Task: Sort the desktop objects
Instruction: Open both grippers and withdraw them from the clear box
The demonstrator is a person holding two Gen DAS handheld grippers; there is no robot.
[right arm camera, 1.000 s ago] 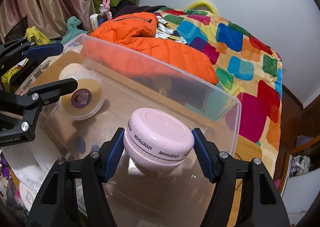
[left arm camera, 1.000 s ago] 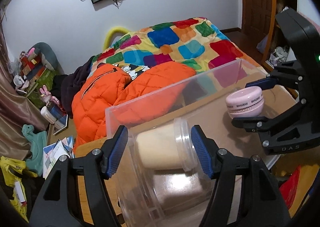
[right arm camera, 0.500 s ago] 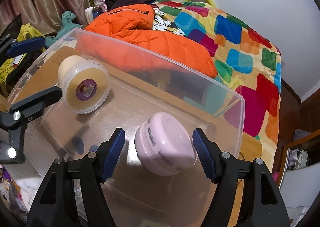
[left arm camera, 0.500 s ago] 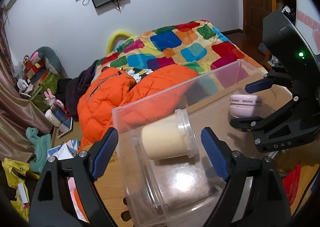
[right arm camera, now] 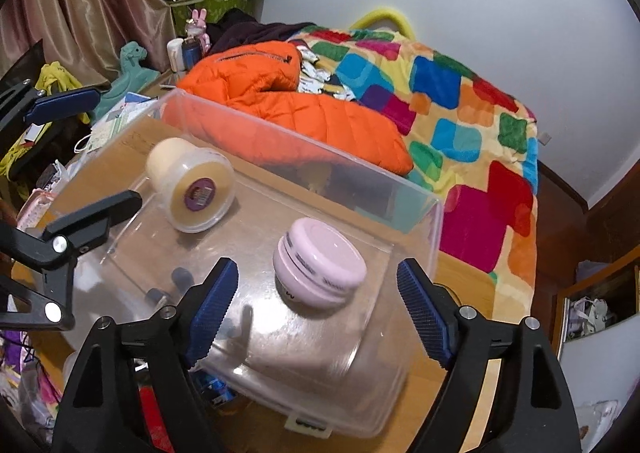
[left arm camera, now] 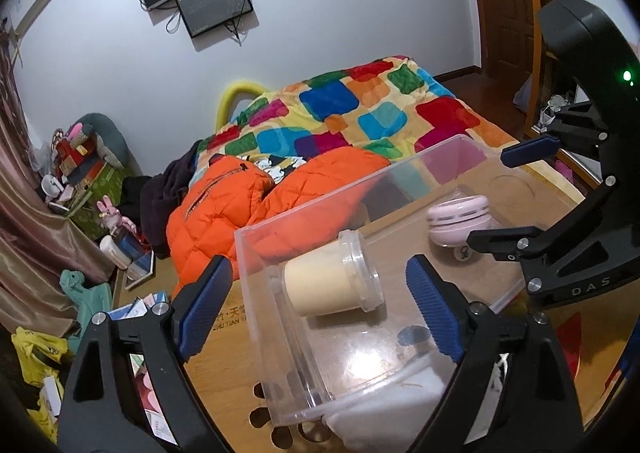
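Bedroom scene: a wooden table [left arm camera: 224, 337] is seen before a bed with a patchwork quilt [left arm camera: 360, 113] and an orange jacket [left arm camera: 224, 213]. A clear bin [right arm camera: 436, 221] stands on the table. Inside, a cream jar [left arm camera: 332, 285] lies on its side at 10 o'clock in the right wrist view, with a pink case [right arm camera: 318, 267] tilted near centre, the two apart. The left gripper [left arm camera: 320, 309] is held wide, jaws just opened, nothing pressed. The right gripper [right arm camera: 318, 317] is likewise spread, jaws just opened, the case untouched.
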